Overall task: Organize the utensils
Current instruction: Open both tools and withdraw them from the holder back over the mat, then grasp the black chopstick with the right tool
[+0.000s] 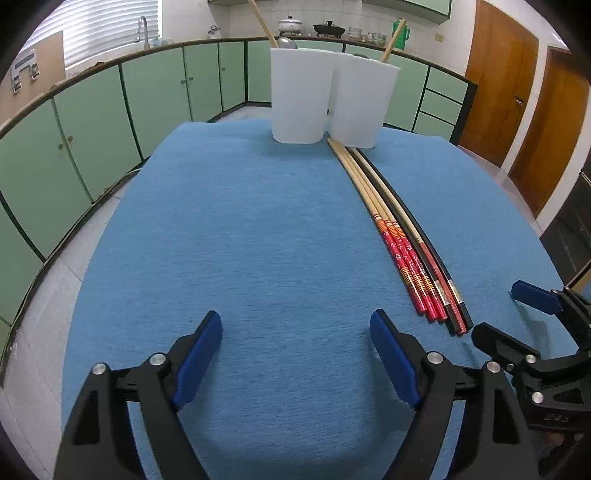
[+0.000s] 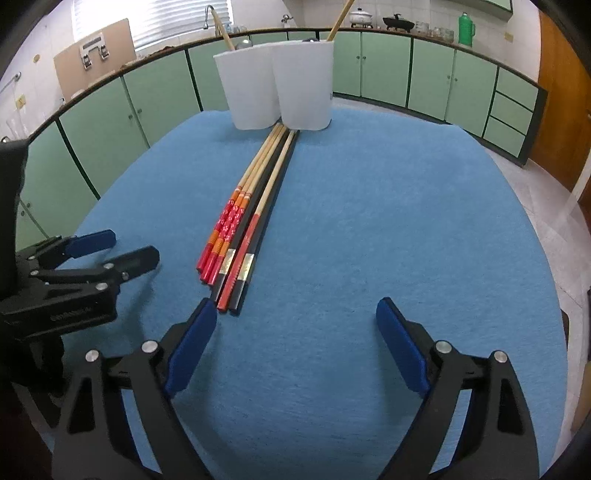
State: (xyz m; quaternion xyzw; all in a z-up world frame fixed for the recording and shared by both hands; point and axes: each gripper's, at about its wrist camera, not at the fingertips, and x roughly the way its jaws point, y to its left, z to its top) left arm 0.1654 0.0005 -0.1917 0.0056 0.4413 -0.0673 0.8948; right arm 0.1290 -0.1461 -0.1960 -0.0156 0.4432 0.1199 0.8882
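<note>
Several chopsticks (image 1: 402, 236) lie side by side on the blue cloth (image 1: 258, 240), red-ended and black ones, tips toward two white cups (image 1: 299, 96). Each cup holds a wooden chopstick. The bundle also shows in the right wrist view (image 2: 243, 218), below the cups (image 2: 273, 85). My left gripper (image 1: 295, 325) is open and empty, left of the chopsticks' near ends. My right gripper (image 2: 295, 314) is open and empty; its left fingertip (image 2: 203, 314) is just beside the black chopsticks' ends. Each gripper shows in the other's view, the right one (image 1: 517, 310) and the left one (image 2: 122, 247).
The blue cloth (image 2: 406, 221) covers a round table. Green kitchen cabinets (image 1: 92, 122) ring the room beyond the table edge. Wooden doors (image 1: 517, 96) stand at the right. Pots and a green flask (image 2: 466, 22) sit on the far counter.
</note>
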